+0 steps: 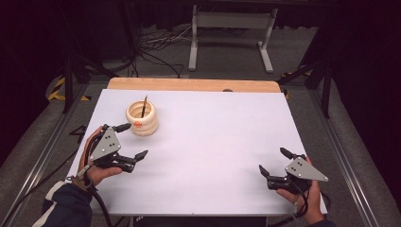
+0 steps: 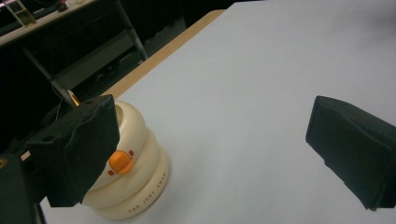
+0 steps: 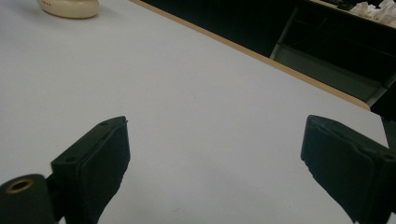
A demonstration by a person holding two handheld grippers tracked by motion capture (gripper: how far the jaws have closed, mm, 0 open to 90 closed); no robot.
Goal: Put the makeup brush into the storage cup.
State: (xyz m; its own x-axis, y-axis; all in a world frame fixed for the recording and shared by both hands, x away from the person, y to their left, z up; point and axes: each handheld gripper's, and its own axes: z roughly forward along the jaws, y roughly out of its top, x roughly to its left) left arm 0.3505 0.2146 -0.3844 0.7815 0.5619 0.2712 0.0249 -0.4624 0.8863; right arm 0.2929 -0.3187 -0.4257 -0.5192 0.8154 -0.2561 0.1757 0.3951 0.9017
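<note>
The cream, ring-stacked ceramic holder (image 1: 142, 118) with a small orange button on its front stands upright on the white worktop (image 1: 213, 142), toward its far left part, near the bare wooden strip along the far edge. A thin dark stick (image 1: 143, 106) (a brush or pen, too small to tell which) leans inside it, its top poking above the rim. In the left gripper view the holder (image 2: 135, 182) sits low at the left, partly behind one black jaw, with faint lettering around its base.

The left tool (image 1: 126, 142) is just beside the holder on its near side, apart from it, its jaws spread wide with nothing between them; one jaw tip reaches close to the orange button, the other points out over bare worktop. The left hand (image 1: 97, 163) grips it from below. The right tool (image 1: 275, 162) rests well apart at the near right corner of the worktop, jaws likewise wide and empty, held by the right hand (image 1: 307, 198). In the right gripper view the holder (image 3: 69, 7) is only a cream base at the far top left.

This looks like the approach step: the left tool is lined up beside the holder and nothing is grasped yet. The next move probably calls for bringing the spread jaws around the holder's body, or up to the stick, and closing gently enough not to tip it.
</note>
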